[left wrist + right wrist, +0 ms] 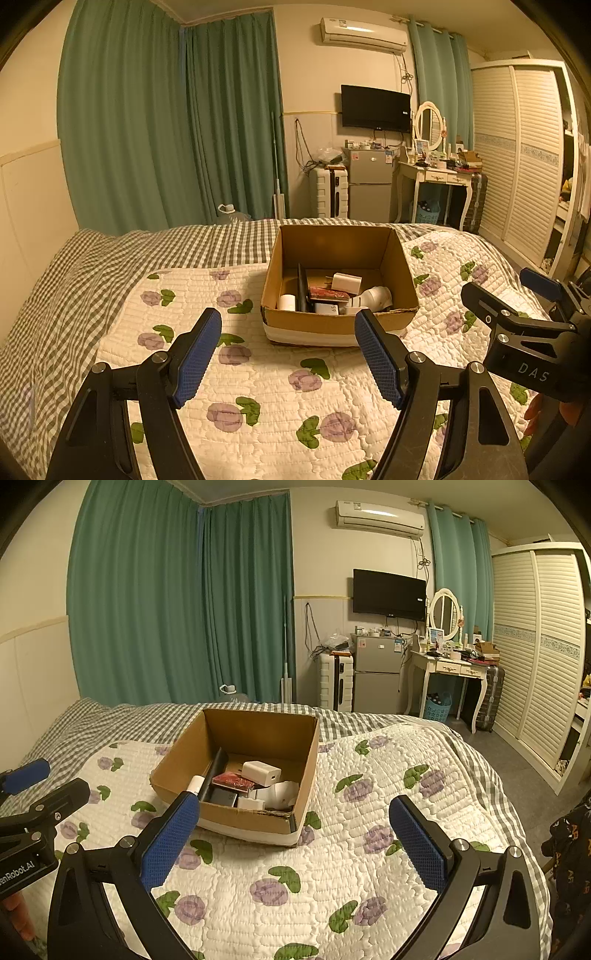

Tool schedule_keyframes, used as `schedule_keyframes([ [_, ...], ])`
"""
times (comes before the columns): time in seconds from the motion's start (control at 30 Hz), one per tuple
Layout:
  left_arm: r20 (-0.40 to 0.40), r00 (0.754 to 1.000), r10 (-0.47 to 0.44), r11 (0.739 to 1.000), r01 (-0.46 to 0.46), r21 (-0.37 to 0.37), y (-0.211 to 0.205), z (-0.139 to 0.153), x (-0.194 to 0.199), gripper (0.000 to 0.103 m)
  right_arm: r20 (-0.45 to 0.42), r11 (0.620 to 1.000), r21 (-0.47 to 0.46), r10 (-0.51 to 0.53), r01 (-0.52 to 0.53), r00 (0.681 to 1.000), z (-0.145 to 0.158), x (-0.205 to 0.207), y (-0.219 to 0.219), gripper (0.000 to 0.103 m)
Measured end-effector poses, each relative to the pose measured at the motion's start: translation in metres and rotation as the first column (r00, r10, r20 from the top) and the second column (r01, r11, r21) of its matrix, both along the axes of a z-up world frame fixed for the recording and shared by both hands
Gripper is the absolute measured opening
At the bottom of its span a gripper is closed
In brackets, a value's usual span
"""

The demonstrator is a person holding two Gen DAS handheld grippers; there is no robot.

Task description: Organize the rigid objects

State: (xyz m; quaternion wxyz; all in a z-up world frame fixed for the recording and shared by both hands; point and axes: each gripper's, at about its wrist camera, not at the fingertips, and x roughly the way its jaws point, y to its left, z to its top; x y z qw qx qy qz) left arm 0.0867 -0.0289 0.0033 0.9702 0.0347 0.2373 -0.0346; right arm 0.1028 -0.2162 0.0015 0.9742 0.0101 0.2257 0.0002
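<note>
Your left gripper [288,354] is a black frame of two curved arms with triangular cut-outs, each fingertip faced with a blue, fine-gridded pad [197,360]. Silver round screw heads [159,356] sit at the finger joints. Your right gripper [295,843] is built the same; its side body reads "DAS" in pale letters, and the left's side carries "enRobot.AI".

The box's [341,325] near wall hides the lower parts of the things inside; the left pad [170,840] covers its near corner in the right wrist view. Print on a white pack [327,308] there is too small to read. Both grippers' handles run off the bottom edges. The items on the dresser [452,664] are too small to tell apart.
</note>
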Motion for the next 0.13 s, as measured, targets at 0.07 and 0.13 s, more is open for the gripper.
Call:
schedule_keyframes([
  [0.07,-0.001,1.000,0.004,1.000,-0.004,-0.017,0.0019,-0.0018,-0.0008,0.077,0.000,1.000,0.001,0.001,-0.001,1.000,0.0000,0.0001,-0.0001,0.103],
  [0.13,-0.006,1.000,0.004,1.000,-0.004,-0.016,0.0020,-0.0031,-0.0003,0.077,-0.002,1.000,0.002,0.002,-0.002,1.000,-0.0006,-0.0003,0.0002,0.103],
])
